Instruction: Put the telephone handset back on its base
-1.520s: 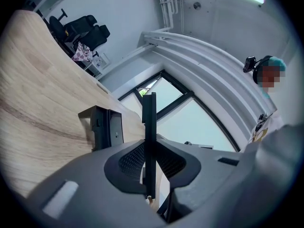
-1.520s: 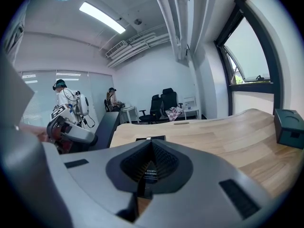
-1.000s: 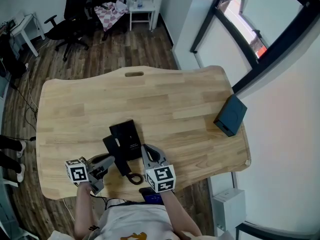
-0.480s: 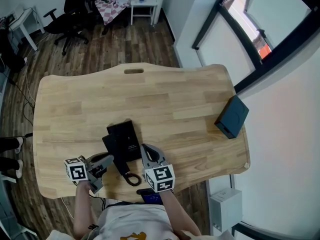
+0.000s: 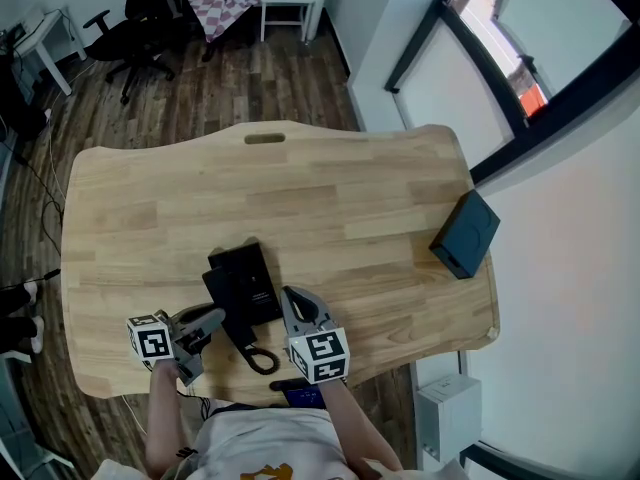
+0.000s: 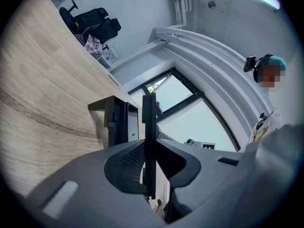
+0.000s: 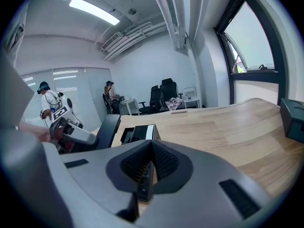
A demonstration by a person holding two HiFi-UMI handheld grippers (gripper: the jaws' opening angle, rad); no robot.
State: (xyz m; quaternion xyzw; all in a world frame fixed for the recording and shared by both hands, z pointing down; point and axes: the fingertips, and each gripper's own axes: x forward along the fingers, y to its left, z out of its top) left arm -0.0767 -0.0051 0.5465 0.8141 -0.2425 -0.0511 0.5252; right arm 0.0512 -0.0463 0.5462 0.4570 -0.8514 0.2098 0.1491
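Note:
The black telephone base (image 5: 246, 271) lies on the wooden table (image 5: 330, 198) near its front edge. The black handset (image 5: 228, 314) lies slanted along the base's left side, with its coiled cord (image 5: 263, 359) trailing toward me. My left gripper (image 5: 212, 320) reaches in from the left and is shut on the handset, which shows edge-on (image 6: 149, 122) between its jaws, with the base (image 6: 116, 122) beyond it. My right gripper (image 5: 292, 303) stands at the base's right front corner with its jaws shut and nothing clearly between them. In the right gripper view the base (image 7: 139, 133) is just ahead and the handset (image 7: 105, 129) to its left.
A dark box (image 5: 462, 230) sits at the table's right edge. A hand slot (image 5: 264, 138) is cut near the far edge. Office chairs (image 5: 150, 38) and a small white table (image 5: 290, 8) stand on the floor beyond. Two people (image 7: 47, 101) stand far off.
The handset, base and both grippers keep almost the same places. Only the head view has drifted a little.

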